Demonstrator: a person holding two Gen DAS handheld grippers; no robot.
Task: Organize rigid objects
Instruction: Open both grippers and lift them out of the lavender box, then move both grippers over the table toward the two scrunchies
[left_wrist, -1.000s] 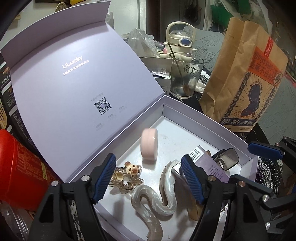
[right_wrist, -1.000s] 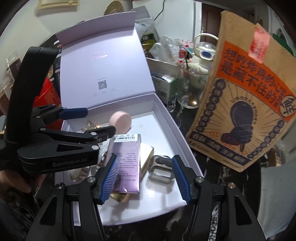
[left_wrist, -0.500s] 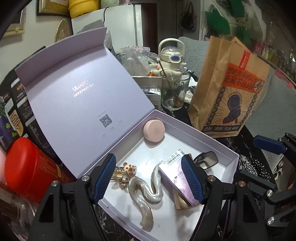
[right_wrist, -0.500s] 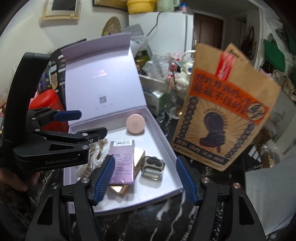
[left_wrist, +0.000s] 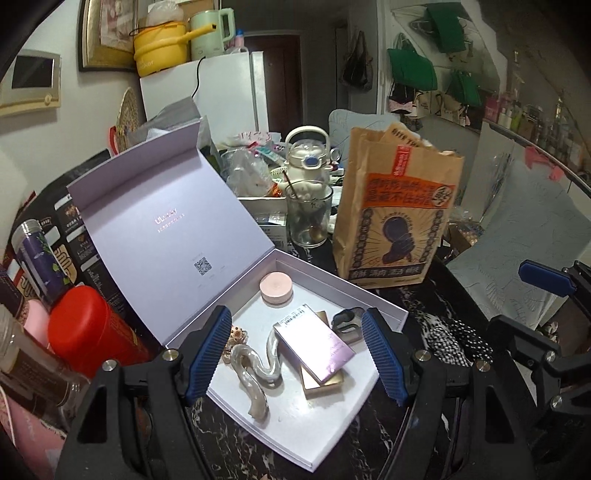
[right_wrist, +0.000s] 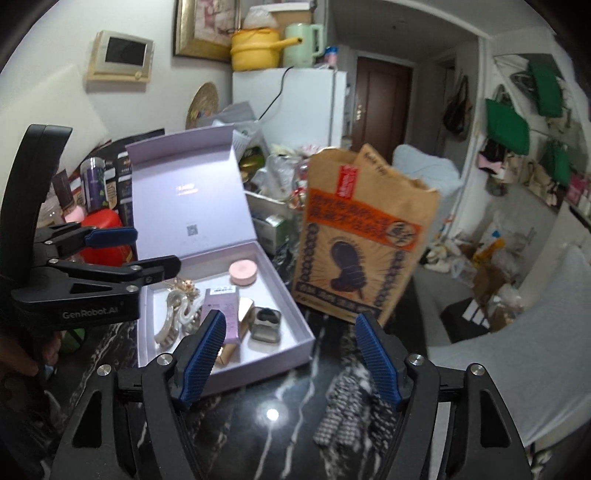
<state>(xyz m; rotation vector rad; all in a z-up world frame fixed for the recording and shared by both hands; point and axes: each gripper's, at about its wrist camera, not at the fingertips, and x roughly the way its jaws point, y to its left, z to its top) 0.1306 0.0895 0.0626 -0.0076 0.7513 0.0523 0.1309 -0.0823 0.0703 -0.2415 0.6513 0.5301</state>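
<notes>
An open lilac gift box (left_wrist: 334, 430) (right_wrist: 284, 350) sits on the dark marble table with its lid standing up. Inside lie a pink round jar (left_wrist: 276, 289) (right_wrist: 242, 272), a pearly wavy hair clip (left_wrist: 255, 373) (right_wrist: 175, 319), a purple carton (left_wrist: 314, 341) (right_wrist: 219, 308) on a gold box (left_wrist: 325, 382), a small grey case (left_wrist: 345, 321) (right_wrist: 266, 325) and a charm trinket (left_wrist: 234, 336). My left gripper (left_wrist: 295, 354) is open and empty, above and behind the box. My right gripper (right_wrist: 290, 356) is open and empty, to the box's right.
A brown paper bag (left_wrist: 399, 218) (right_wrist: 364, 236) stands right of the box. A glass with a spoon (left_wrist: 308, 218), a white bottle (left_wrist: 308, 158), a red can (left_wrist: 86, 328) and dark packages crowd the back and left. A black-and-white dotted cloth (right_wrist: 347, 410) lies under my right gripper.
Both grippers have pulled back and up from the box, still open. The pink jar, standing on its edge a second ago, now lies flat in the box.
</notes>
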